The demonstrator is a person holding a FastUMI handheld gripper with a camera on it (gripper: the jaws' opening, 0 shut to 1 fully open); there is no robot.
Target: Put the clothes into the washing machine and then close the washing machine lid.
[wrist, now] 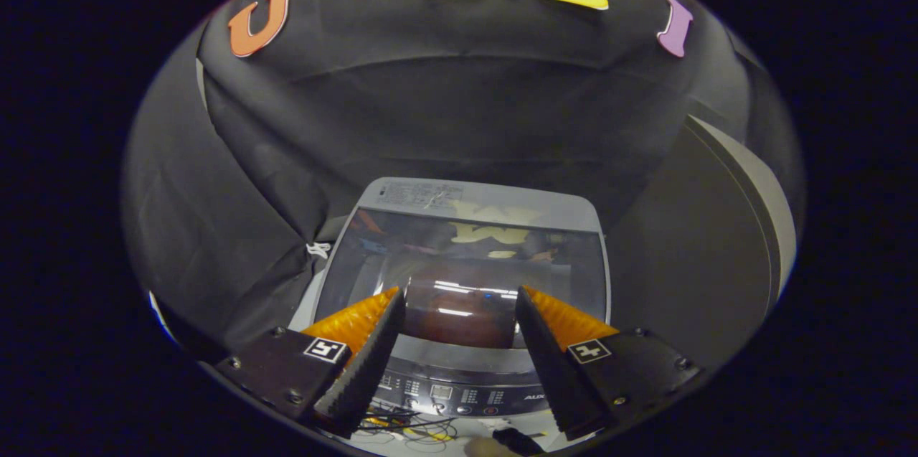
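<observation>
While the gripper (pixel 459 306) hangs above the washing machine (pixel 459 364), its fingers stand spread with nothing between them; the glass lid (pixel 466 263) lies shut just beyond them, control panel (pixel 459 394) below.

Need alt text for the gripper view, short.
A top-loading washing machine with its glass lid shut lies just beyond the open gripper, whose jaws hold nothing. Its control panel shows between the jaws, black cloth wall behind.
</observation>
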